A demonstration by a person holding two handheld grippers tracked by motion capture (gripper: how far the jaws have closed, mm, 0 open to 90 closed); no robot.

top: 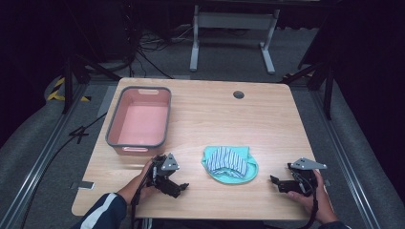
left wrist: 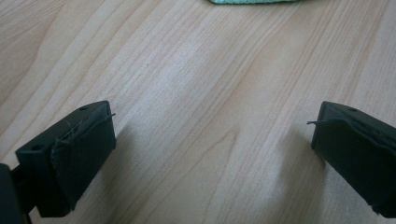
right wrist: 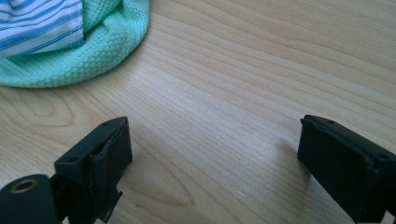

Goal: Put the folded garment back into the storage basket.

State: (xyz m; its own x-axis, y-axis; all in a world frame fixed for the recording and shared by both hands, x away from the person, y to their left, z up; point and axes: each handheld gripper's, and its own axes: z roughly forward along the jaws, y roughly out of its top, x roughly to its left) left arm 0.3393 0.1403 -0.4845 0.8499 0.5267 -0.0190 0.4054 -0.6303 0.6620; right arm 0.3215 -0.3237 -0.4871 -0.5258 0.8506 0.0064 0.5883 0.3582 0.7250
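Both grippers, left gripper (top: 177, 187) and right gripper (top: 278, 182), are being held wide open, empty. The folded cloths (top: 230, 163) are lying between them, near the pink tub (top: 112, 125). The pile may be pulled apart if only one edge is being pinched.

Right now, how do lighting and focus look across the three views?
High view: table evenly lit, surroundings nearly black, slightly soft. Left gripper view: wood grain sharp, jaws cast soft shadows. Right gripper view: green cloth weave crisp, near jaws a little blurred.
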